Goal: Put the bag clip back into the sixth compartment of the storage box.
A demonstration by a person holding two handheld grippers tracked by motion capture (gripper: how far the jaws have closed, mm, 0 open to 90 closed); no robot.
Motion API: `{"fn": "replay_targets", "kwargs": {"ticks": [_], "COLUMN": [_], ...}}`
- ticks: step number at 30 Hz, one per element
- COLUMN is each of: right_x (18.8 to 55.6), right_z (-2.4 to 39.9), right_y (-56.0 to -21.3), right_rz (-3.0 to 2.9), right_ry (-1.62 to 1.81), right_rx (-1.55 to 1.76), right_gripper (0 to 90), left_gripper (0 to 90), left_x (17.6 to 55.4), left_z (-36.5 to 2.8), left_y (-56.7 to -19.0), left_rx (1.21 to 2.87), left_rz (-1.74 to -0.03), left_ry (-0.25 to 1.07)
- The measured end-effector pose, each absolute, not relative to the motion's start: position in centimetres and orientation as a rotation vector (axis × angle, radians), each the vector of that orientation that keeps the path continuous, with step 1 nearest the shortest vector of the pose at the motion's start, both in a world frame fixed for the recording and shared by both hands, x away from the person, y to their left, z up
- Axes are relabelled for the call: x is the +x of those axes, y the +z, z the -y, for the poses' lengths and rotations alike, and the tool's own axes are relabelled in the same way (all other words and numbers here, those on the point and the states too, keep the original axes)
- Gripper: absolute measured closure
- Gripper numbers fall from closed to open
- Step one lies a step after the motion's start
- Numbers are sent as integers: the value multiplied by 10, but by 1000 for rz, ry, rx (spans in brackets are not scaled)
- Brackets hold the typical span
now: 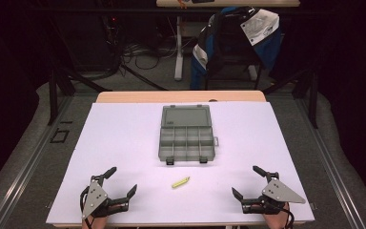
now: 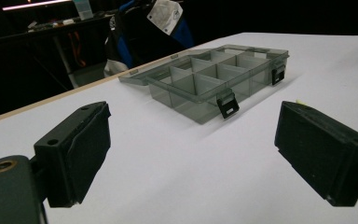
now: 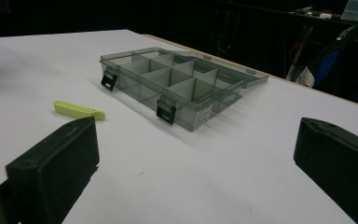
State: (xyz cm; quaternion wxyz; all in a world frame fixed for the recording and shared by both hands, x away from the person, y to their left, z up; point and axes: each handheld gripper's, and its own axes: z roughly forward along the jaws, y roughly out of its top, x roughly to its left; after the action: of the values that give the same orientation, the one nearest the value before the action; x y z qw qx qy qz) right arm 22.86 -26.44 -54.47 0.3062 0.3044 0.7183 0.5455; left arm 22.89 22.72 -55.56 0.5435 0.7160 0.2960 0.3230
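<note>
A grey see-through compartment box (image 1: 187,138) lies open at the middle of the white table (image 1: 124,129), its lid folded flat toward the far side. The box (image 2: 214,79) has two black latches on its near wall, and its compartments (image 3: 172,77) look empty. A small yellow-green piece (image 1: 180,182) lies on the table in front of the box, also seen as a flat strip (image 3: 78,110). My left gripper (image 1: 121,180) rests open near the front left edge. My right gripper (image 1: 246,181) rests open near the front right edge. Nothing sits between either pair of jaws.
Beyond the table's far edge stands a chair draped with a blue and black jacket (image 1: 238,38), beside cables (image 1: 138,52) on the floor and a desk leg (image 1: 178,47). Dark surroundings flank both sides of the table.
</note>
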Motion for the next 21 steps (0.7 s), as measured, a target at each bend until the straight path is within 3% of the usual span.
{"fn": "replay_targets", "kwargs": {"ticks": [21], "right_x": [233], "right_z": [265], "right_y": [-546], "right_rz": [-1919], "right_ry": [1444], "right_rx": [801], "right_gripper": [0], "left_gripper": [98], "left_x": [229], "left_z": [-219], "left_y": [-554], "left_rx": [1754], "left_rz": [-703], "left_ry": [736]}}
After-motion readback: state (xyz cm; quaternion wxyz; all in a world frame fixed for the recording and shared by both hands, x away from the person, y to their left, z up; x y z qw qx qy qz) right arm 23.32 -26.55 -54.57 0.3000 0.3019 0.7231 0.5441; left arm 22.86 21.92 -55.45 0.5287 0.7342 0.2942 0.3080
